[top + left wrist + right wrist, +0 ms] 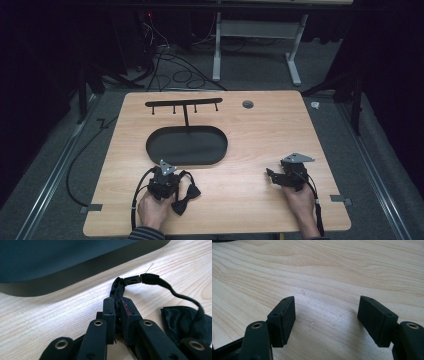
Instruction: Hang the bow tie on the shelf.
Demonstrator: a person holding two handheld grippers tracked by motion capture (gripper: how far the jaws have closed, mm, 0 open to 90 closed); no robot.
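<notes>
The left gripper is pinching the black neck strap of a bow tie, its two jaws pressed together on the band so that the fabric is standing up between the pads. In the left gripper view the strap is running up out of the jaws to a small plastic clasp, then curving away to the right and down to the bow itself, which is lying flat on the wood at the right edge of that view. From the high view the bow tie is resting near the table's front edge, just to the right of the left hand, with the strap looping up under the gripper. Just beyond it a dark oval tray is sitting on the wooden table, and a black T-shaped rack with small hooks is rising from the tray's far side. The right gripper, held by the right hand, is hanging well apart to the right with its jaws spread wide over bare wood, nothing between them
</notes>
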